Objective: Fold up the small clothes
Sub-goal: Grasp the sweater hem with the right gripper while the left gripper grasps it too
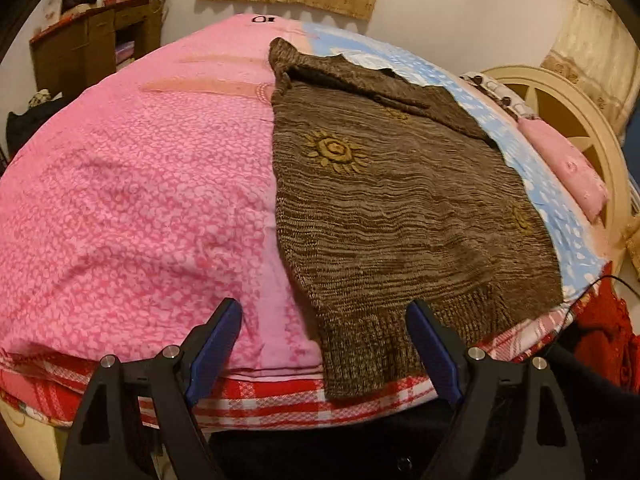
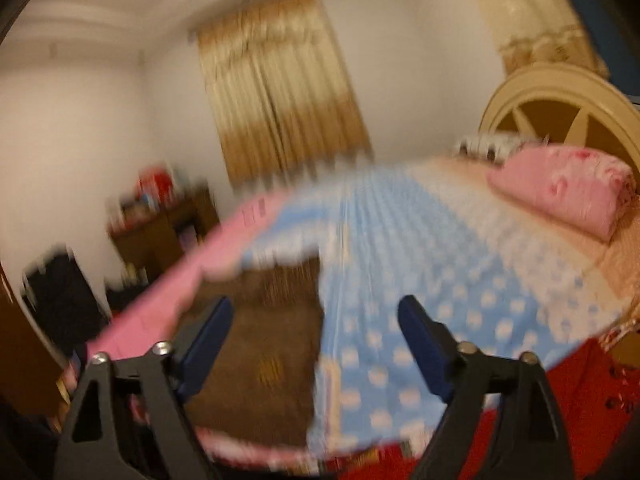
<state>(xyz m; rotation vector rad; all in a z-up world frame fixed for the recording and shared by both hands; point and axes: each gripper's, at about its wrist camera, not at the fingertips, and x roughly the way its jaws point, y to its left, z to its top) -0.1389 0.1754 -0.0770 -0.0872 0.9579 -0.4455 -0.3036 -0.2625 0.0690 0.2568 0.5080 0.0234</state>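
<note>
A brown sweater point(image 1: 400, 208) lies flat at the frame's centre on the bed point(image 1: 140, 200); left tongs point(image 1: 324, 320) and right tongs point(image 2: 316, 316) gape, released.

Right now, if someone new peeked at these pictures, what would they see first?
Probably the brown knitted sweater with a yellow sun on it, lying flat on the bed where the pink cover meets the blue dotted one. Then the open left gripper near its hem, and the pink pillow by the headboard.

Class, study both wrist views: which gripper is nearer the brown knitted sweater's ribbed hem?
Left. The left gripper hangs open right over the ribbed hem at the bed edge; the right gripper, also open, sits farther back from the brown knitted sweater, in a blurred view.
</note>
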